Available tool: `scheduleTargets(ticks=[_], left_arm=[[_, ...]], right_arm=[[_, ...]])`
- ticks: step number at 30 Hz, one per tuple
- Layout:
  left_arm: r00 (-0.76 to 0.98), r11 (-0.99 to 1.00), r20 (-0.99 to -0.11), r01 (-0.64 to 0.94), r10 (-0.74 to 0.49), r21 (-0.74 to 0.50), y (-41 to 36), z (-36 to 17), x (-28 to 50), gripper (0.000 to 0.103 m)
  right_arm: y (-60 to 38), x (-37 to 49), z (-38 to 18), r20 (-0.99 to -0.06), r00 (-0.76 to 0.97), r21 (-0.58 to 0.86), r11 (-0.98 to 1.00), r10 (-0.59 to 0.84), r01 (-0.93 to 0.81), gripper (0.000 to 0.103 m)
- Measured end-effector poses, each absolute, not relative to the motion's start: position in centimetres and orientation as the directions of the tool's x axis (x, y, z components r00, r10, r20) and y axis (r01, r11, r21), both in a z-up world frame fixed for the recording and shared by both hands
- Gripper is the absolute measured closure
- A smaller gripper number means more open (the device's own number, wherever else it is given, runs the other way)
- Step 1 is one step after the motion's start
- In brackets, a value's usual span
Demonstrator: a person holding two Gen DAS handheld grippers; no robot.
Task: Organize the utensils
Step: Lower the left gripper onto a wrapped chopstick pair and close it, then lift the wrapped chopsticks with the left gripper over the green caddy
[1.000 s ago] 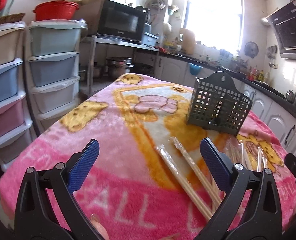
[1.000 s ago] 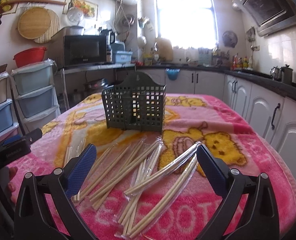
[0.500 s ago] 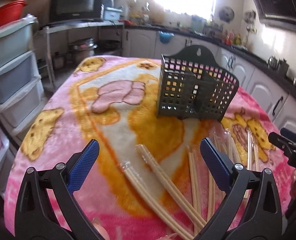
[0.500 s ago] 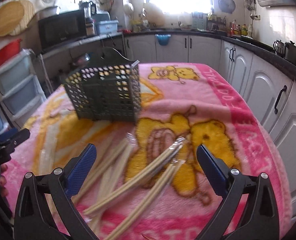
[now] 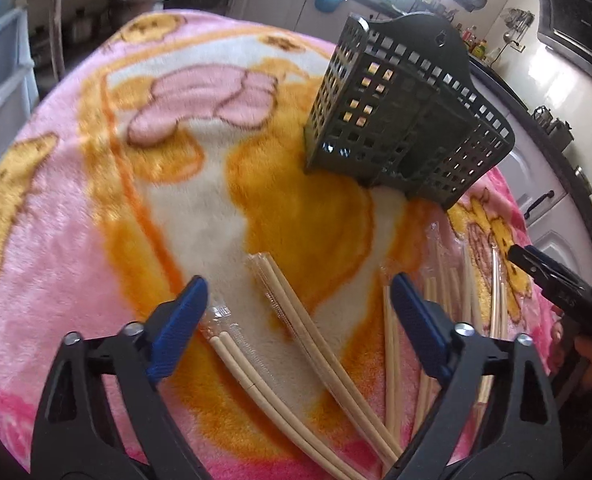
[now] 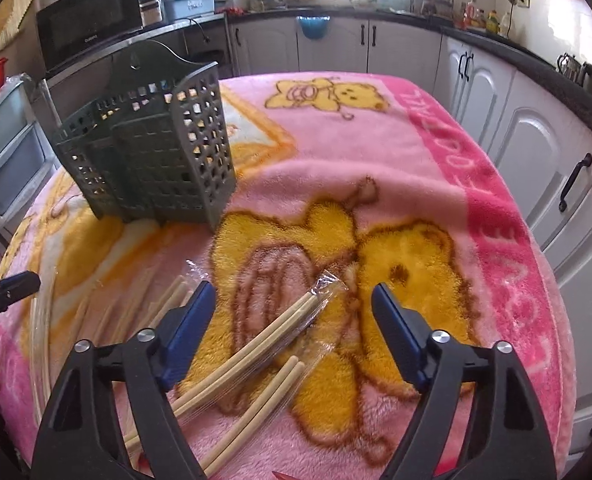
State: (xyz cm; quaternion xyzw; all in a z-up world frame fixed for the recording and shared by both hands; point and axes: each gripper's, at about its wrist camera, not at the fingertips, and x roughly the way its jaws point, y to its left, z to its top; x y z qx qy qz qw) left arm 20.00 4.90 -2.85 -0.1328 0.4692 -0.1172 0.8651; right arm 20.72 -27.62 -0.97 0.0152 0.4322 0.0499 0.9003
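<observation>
Chopsticks: wrapped pairs, lower ends hidden behind claws.
Left claw: spread, just closing, pinching nothing.
Right claw: spread, just closing, pinching nothing.
Basket: interior unclear.

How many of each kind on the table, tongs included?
Chopstick packs: at least 5 (they overlap at the right, so the exact count is unclear)
Basket: 1
Blanket: 1
Tongs: 2, the left tongs and the right tongs, both open
Total: at least 9
</observation>
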Motion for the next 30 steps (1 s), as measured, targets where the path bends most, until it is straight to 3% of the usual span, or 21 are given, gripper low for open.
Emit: scheduleTargets(ticks=[9,12,14,17,22,30], left_arm=[[0.472,0.941,-0.818,0.097,-0.329,-0.323,4.2,-4.0,22.0,0.053],[0.477,0.947,-0.821,0.099,-0.315,-0.306,4.3,-4.1,22.4,0.065],[0.483,0.951,-0.822,0.094,-0.303,-0.295,4.5,-4.3,22.7,0.071],[0.492,0.962,-0.828,0.099,-0.270,-0.255,4.4,-4.2,23.0,0.086],[0.494,0.953,-0.817,0.102,-0.298,-0.286,5.2,-4.1,23.3,0.096],[0.573,0.915,-0.719,0.171,-0.393,-0.365,5.7,0.5,22.7,0.099]], right_arm=[[-30.1,23.0,-3.3,-0.841,0.508,0.212,0.977,0.189,-0.014,0.048],[-30.5,23.6,-3.7,-0.844,0.487,0.253,0.967,0.223,-0.005,0.058],[-30.7,23.7,-3.8,-0.845,0.489,0.250,0.968,0.218,0.000,0.074],[-30.7,23.9,-3.8,-0.838,0.496,0.251,0.968,0.226,-0.017,0.088],[-30.5,24.1,-3.0,-0.812,0.523,0.274,0.961,0.257,-0.046,0.094],[-28.8,22.1,3.5,-0.687,0.627,0.315,0.928,0.367,-0.199,0.096]])
